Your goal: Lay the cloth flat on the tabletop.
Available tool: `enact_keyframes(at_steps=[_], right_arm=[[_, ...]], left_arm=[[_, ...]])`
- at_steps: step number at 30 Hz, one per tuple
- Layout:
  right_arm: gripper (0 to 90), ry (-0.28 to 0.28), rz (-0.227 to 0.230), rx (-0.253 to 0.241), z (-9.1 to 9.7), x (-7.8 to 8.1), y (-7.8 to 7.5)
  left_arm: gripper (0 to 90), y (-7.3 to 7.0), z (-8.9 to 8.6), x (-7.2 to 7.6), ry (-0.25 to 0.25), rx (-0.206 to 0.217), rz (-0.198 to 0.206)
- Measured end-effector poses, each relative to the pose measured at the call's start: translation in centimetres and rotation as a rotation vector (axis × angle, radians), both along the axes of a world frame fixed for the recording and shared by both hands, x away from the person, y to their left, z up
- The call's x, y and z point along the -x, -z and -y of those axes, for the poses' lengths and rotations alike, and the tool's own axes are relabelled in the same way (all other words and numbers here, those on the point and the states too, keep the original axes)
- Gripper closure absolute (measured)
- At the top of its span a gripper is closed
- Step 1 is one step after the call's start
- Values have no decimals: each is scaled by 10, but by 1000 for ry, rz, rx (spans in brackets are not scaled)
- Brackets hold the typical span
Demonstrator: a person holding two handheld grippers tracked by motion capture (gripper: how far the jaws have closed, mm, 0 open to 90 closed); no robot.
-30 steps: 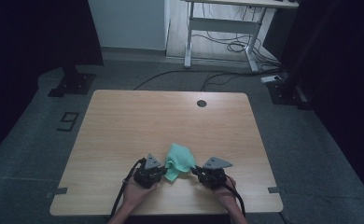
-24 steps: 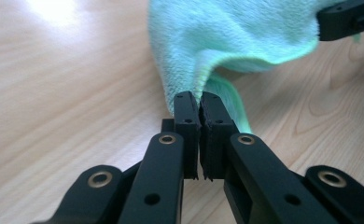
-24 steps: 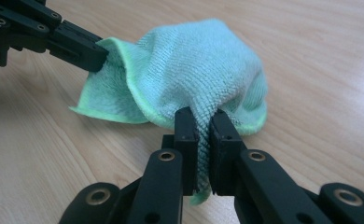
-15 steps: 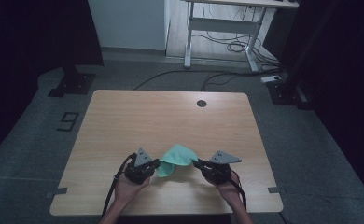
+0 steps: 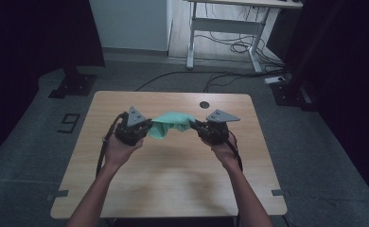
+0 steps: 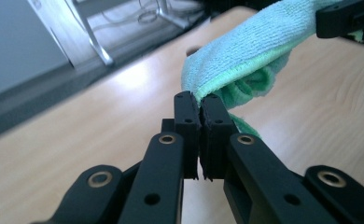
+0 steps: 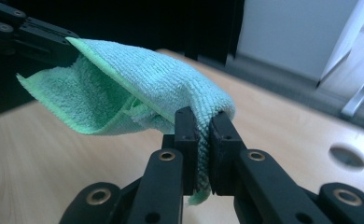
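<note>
Two grippers pinch one soft green microfibre cloth (image 5: 169, 124) above the pale wooden table (image 5: 173, 184).

Your left gripper (image 5: 147, 128) clamps the cloth's end at 9 o'clock, your right gripper (image 5: 195, 125) the end at 3 o'clock; both pairs of jaws press tight on the fabric, which sags between them, clear of the tabletop. You have bare wood on every side. One round cable hole (image 5: 204, 104) sits at 1 o'clock near the far edge, well apart.
</note>
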State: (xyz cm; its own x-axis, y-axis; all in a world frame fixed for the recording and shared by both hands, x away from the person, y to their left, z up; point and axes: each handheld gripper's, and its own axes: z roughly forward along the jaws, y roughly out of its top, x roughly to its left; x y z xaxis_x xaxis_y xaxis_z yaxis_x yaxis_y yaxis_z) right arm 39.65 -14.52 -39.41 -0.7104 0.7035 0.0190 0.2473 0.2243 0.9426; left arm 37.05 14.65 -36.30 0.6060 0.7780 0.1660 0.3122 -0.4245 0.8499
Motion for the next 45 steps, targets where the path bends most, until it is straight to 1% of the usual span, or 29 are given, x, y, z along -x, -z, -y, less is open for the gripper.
enact_keyframes(at_steps=[1, 2, 3, 5, 7, 9, 10, 11, 13, 16, 18, 20, 22, 25, 27, 29, 31, 33, 34, 35, 36, 38, 39, 41, 44, 45], right_arm=[[833, -8, 5, -9, 1, 0, -3], [832, -22, -12, -20, 3, 0, -4], [832, -22, -12, -20, 3, 0, -4], [819, -39, -36, -2, 5, 2, 0], [783, -46, -51, 27, 6, 4, 5], [750, -48, -71, 32, 8, 5, 9], [745, -40, -74, 42, 10, 5, 11], [745, -37, -83, 47, 14, 5, 13], [746, -35, -88, 48, 15, 5, 14], [810, -34, -102, 37, 19, 4, 17], [843, -34, -107, 39, 18, 4, 20], [845, -32, -107, 43, 18, 4, 21], [845, -34, -114, 48, 17, 2, 23], [809, -50, -107, 29, 20, 2, 20], [794, -54, -103, 18, 23, 3, 17], [784, -56, -103, 27, 23, 3, 16], [767, -56, -113, 49, 21, 3, 17], [771, -39, -136, 92, 19, 2, 22], [765, -22, -145, 116, 18, 1, 27], [731, -12, -153, 131, 17, 1, 34], [682, -12, -157, 132, 17, 2, 40], [625, -22, -160, 123, 14, 6, 51], [597, -41, -166, 113, 13, 9, 54], [541, -55, -154, 108, 8, 15, 57], [507, -91, -156, 77, 1, 21, 58], [494, -98, -154, 75, -2, 23, 59]], left_arm=[[863, -2, -1, 0, 5, -5, 1], [862, -2, -1, 0, 12, -12, -2], [862, 1, -1, 1, 16, -22, -9], [863, 9, -1, 2, 26, -39, -27], [864, 17, -2, 2, 34, -27, -50], [866, 22, -4, 2, 38, -5, -73], [866, 23, -5, 2, 39, 3, -80], [868, 24, -6, 2, 41, 1, -89], [869, 24, -6, 2, 40, 1, -89], [871, 23, -6, 2, 50, 13, -96], [870, 24, -4, 3, 57, -9, -95], [870, 24, -2, 3, 56, -16, -94], [870, 25, -4, 2, 57, -39, -105], [870, 25, -8, 2, 64, -6, -124], [871, 24, -11, 3, 67, 7, -125], [870, 22, -12, 3, 69, 10, -125], [870, 22, -12, 4, 73, 13, -131], [871, 23, -11, 5, 85, 34, -150], [871, 24, -8, 6, 91, 32, -154], [870, 25, -5, 7, 95, 20, -154], [870, 26, -1, 8, 103, 9, -157], [870, 30, 5, 8, 113, -4, -163], [871, 31, 7, 7, 113, -7, -168], [871, 33, 11, 5, 116, -4, -174], [871, 35, 14, 5, 116, -3, -173], [871, 34, 14, 5, 113, -1, -172]])
